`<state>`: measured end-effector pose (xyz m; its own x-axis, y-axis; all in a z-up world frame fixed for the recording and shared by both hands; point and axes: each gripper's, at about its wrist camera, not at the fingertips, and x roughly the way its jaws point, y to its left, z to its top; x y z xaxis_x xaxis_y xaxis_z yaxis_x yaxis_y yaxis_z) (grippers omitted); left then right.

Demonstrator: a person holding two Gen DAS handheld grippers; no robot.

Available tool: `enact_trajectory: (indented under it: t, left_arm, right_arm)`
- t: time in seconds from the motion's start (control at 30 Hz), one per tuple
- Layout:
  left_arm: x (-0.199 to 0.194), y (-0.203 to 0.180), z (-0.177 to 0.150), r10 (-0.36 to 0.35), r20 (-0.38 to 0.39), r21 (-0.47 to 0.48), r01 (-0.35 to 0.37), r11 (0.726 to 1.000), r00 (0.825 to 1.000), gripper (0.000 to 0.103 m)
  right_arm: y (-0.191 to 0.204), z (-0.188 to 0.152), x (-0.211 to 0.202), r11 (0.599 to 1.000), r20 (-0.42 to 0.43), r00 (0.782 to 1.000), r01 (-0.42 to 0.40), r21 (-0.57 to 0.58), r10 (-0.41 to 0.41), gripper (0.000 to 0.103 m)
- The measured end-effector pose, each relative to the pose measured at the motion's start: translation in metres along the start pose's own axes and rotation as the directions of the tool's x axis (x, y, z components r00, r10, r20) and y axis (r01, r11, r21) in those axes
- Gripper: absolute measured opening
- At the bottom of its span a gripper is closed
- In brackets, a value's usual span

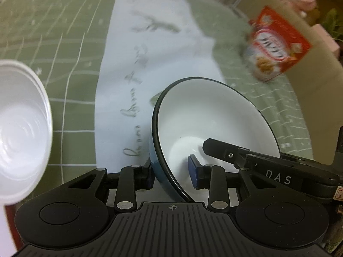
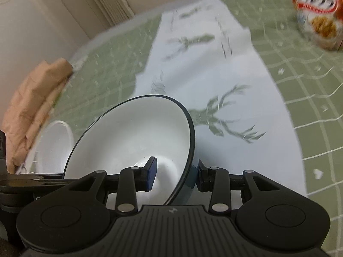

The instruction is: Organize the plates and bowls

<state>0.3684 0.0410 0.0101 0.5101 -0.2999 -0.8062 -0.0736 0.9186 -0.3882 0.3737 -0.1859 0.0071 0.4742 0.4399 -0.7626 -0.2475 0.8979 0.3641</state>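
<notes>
A dark-rimmed bowl [image 1: 214, 128] is being clamped at opposite walls, one finger inside and one outside, by the left gripper [image 1: 172, 175] and the right gripper [image 2: 175, 176], and is being held tilted just ahead of both. A white plastic bowl [image 1: 21, 128] is lying to the left of the left gripper. Stacking is judged not yet done; no plates are seen.

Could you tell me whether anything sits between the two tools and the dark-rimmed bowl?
Nothing visible does: the left tool and right tool each straddle the dark-rimmed bowl's wall. The white plastic bowl sits apart, alongside.
</notes>
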Motion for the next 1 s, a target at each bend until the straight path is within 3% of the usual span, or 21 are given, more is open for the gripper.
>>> enact_trajectory:
  t: [0.17, 0.4, 0.57, 0.77, 1.0]
  left_arm:
    - [-0.032, -0.031, -0.018, -0.017, 0.031, 0.032, 0.016, 0.999, 0.999, 0.035]
    - [-0.036, -0.058, -0.060, -0.053, -0.023, 0.051, 0.054, 0.997, 0.998, 0.035]
    - [-0.021, -0.058, -0.096, -0.047, -0.063, 0.014, 0.048, 0.999, 0.997, 0.035]
    - [-0.009, -0.062, -0.122, 0.045, -0.063, 0.069, -0.041, 0.997, 0.997, 0.034]
    - [-0.012, -0.061, -0.124, 0.058, -0.026, 0.079, -0.055, 0.995, 0.998, 0.033]
  right_arm:
    - [0.007, -0.013, -0.052, 0.999, 0.051, 0.998, 0.023, -0.037, -0.021, 0.038]
    - [-0.014, -0.050, -0.091, 1.000, 0.033, 0.999, 0.031, -0.006, -0.031, 0.039]
    - [-0.022, -0.084, -0.092, 0.998, 0.002, 0.998, 0.055, -0.017, -0.055, 0.039]
    - [-0.043, -0.115, -0.072, 0.999, -0.062, 0.998, 0.027, 0.042, -0.024, 0.039]
    - [-0.042, -0.134, -0.074, 0.999, 0.014, 1.000, 0.025, 0.043, -0.025, 0.040]
